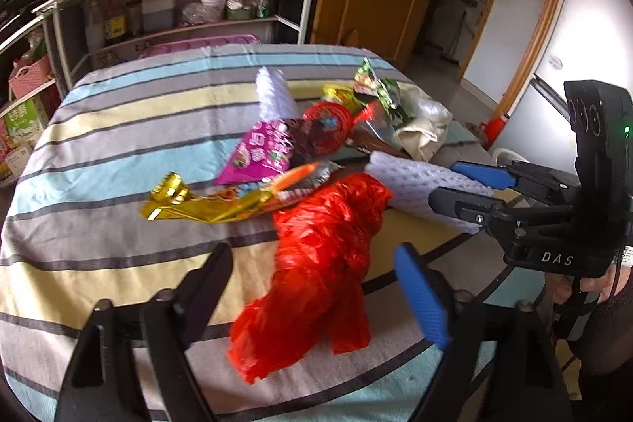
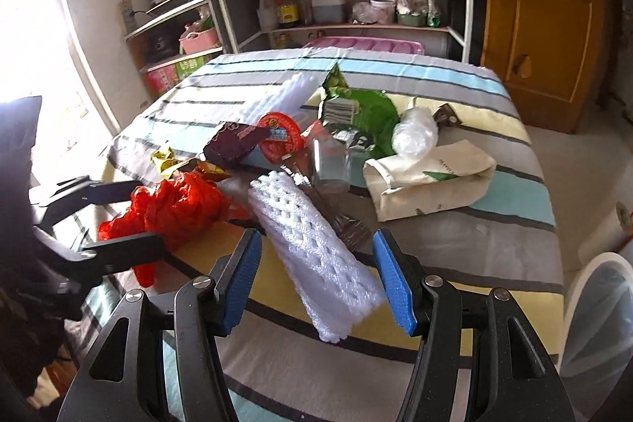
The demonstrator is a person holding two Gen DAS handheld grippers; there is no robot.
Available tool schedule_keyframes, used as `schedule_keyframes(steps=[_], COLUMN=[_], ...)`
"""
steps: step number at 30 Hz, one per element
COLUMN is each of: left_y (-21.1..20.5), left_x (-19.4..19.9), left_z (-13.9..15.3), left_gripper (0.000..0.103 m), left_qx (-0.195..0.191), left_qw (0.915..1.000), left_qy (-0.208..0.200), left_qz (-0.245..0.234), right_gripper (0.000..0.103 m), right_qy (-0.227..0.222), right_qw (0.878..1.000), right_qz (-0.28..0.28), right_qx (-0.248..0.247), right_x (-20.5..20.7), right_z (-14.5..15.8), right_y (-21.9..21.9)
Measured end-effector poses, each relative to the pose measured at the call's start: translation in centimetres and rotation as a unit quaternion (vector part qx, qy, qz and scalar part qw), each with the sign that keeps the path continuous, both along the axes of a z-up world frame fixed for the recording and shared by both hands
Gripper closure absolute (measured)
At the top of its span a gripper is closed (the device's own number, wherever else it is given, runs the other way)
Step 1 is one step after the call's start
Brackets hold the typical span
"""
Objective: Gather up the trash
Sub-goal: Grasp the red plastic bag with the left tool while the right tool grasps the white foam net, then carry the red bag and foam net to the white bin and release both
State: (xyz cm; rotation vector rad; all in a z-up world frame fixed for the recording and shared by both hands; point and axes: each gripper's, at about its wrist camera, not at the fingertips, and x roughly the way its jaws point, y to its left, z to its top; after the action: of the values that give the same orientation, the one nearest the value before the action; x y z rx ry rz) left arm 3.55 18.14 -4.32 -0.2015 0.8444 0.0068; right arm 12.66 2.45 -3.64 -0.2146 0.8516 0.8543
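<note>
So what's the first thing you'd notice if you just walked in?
The crumpled red plastic bag, bright on the striped tablecloth, between the left gripper's open fingers. Next, the white foam net between the right gripper's blue pads, then the shiny wrappers heaped behind.

Striped tablecloth (image 2: pixel 494 244), red bag (image 1: pixel 316 263), foam net (image 2: pixel 316 256), wrappers (image 1: pixel 257 153)

Left hand-held gripper (image 1: pixel 316 287) and right hand-held gripper (image 2: pixel 316 279) point downward (jaws apart).
</note>
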Motion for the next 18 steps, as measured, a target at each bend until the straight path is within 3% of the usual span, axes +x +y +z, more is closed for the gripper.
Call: schedule_keyframes(steps=[1,9,18], left_y=[-0.2,-0.9,-1.8], left_x=[0.1,0.1,-1.6], left_z=[-0.1,-0.4,0.8], left_gripper=[0.027,0.053,0.053], left_qx=[0.001,-0.002,-0.015], left_qw=[1.0000,0.9999,0.9998], left_qy=[0.003,0.007,-0.010], left_qz=[-0.004,-0.008,-0.006], right_gripper=[0.058,0.081,0.084], right_qy=[0.001,0.004,0.007], right_qw=[1.000,1.000,0.999], right_qz=[0.002,0.000,-0.010], right_qx=[-0.001,0.004,0.037], right_x=[0.0,-0.4,-2.0], right_z=[0.0,0.0,0.9], right_y=[0.0,-0.5,-2.3])
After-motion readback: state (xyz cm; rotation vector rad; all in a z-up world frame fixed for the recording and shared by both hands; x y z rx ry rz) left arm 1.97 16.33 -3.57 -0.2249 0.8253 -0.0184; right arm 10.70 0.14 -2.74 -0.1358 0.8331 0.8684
